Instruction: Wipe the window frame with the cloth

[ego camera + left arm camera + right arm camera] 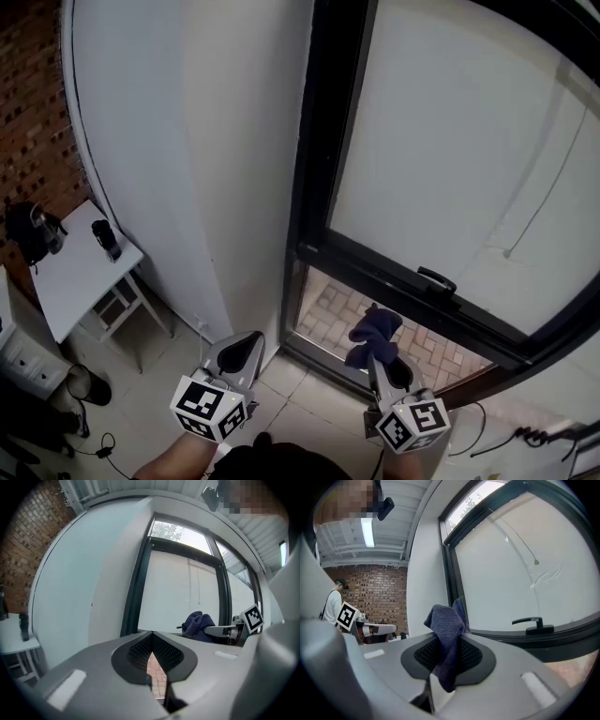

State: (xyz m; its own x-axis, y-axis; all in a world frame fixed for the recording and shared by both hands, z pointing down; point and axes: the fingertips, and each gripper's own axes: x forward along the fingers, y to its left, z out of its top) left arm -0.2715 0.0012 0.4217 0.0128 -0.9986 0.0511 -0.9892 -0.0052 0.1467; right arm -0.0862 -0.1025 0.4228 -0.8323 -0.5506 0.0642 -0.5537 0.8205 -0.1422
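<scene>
A dark blue cloth (375, 328) (447, 630) is bunched between the jaws of my right gripper (377, 349) (450, 641), which is shut on it. The cloth hangs just below the black window frame (394, 272) (452, 578), near its lower bar and the black handle (436, 279) (533, 623). My left gripper (246, 349) (151, 645) is shut with nothing in it, beside the white wall left of the frame. From the left gripper view the cloth (199, 624) and the right gripper show at the right.
A white wall pillar (234, 159) stands left of the frame. A small white table (80, 272) with dark bottles stands at the far left by a brick wall (28, 122). Brick paving (337, 305) shows through the lower pane. Cables lie at the bottom right.
</scene>
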